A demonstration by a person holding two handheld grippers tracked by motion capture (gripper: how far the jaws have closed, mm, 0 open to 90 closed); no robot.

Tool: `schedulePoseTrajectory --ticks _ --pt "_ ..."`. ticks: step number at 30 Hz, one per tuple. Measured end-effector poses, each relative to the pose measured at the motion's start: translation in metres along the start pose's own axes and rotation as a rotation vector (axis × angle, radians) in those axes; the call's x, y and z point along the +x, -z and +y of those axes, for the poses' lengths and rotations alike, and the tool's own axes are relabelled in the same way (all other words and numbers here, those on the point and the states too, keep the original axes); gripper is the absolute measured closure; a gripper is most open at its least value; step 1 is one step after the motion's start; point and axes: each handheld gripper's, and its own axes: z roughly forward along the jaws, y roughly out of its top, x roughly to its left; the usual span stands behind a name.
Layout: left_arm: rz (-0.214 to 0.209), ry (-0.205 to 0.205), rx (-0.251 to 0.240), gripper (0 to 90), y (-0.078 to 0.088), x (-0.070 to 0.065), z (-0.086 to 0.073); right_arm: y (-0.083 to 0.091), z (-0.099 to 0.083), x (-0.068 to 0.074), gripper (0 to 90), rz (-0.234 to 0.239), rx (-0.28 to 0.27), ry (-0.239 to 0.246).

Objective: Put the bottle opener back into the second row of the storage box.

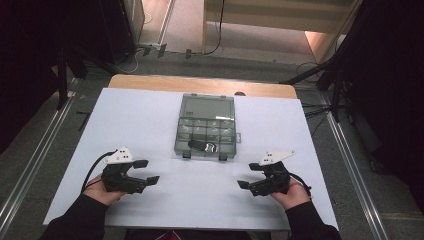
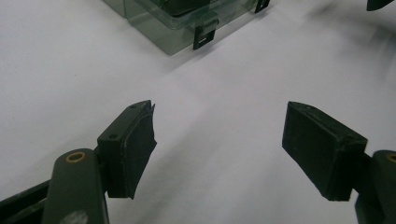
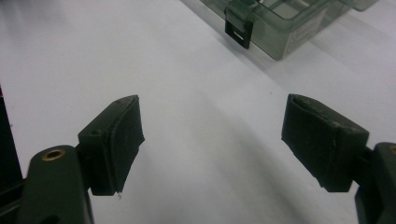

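High view: left gripper (image 1: pixel 148 171) and right gripper (image 1: pixel 248 176), jaws wide and empty, low in frame; organizer box (image 1: pixel 206 126) at centre untouched, likely approach next.

Bright, even light falls on the white table sheet (image 1: pixel 150 125) in the high view, while the surroundings left and right of it sink into near black. Beyond its far edge, a warm glow hits the floor. The clear compartment box (image 1: pixel 206 126) shows a pale sheen on its lid (soft, not blinding). The picture is a little soft and grainy overall. In the left gripper view the sheet washes out near white, with a faint grey shadow just in front of the box's near wall (image 2: pixel 159 35). In the right gripper view, soft diffuse shadows streak the sheet near the box (image 3: pixel 280 32), and its far corner blurs.
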Motion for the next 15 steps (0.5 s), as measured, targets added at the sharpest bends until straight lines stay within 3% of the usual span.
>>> schedulePoseTrajectory --ticks 15 --pt "-0.001 -0.004 0.003 25.2 0.001 0.0 0.0 0.011 -0.019 -0.008 22.0 -0.025 -0.006 -0.051"
